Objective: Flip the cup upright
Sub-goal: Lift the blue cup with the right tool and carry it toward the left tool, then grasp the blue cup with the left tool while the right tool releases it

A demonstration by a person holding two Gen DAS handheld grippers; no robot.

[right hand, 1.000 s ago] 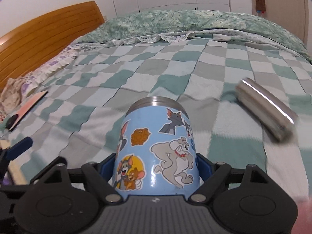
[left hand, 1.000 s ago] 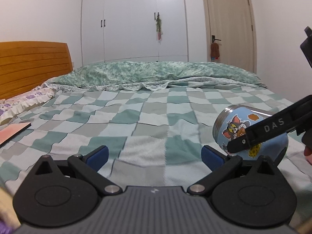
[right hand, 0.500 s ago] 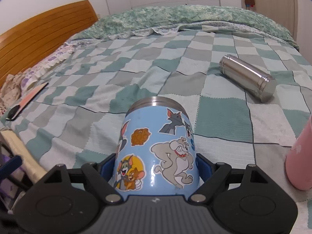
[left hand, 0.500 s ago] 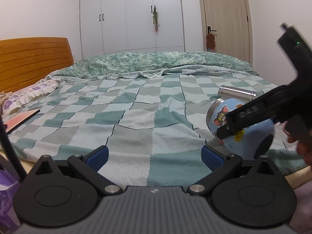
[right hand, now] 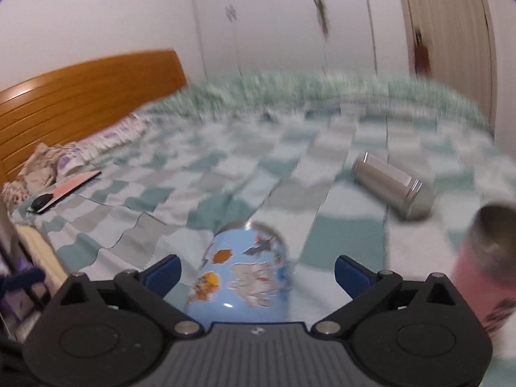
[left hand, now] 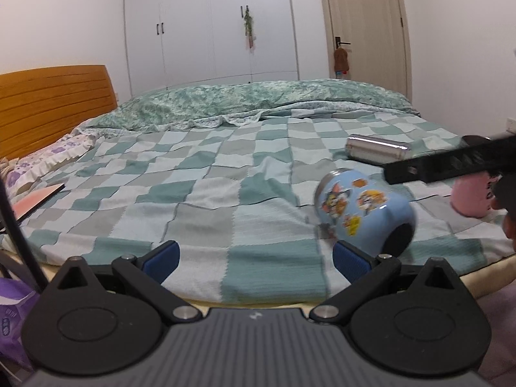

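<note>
A blue cartoon-sticker cup [left hand: 364, 213] lies on its side on the checkered bedspread [left hand: 206, 213] near the bed's front edge, its dark base toward me. In the right wrist view the cup [right hand: 245, 274] lies between my right gripper's [right hand: 256, 267] wide-open blue pads, which stand apart from it. The right gripper's black finger [left hand: 451, 167] shows above the cup in the left wrist view. My left gripper [left hand: 256, 256] is open and empty, left of the cup.
A steel flask [left hand: 377, 153] lies on its side farther back [right hand: 393, 187]. A pink cup [right hand: 483, 264] stands upright at the right [left hand: 471, 198]. A pink booklet [left hand: 35, 201] lies at the left edge. The wooden headboard [left hand: 54, 109] is left.
My right gripper has opened and let go of the blue cup, which now lies on the bed. The right view has tilted up and is motion-blurred. The left gripper has drawn back.
</note>
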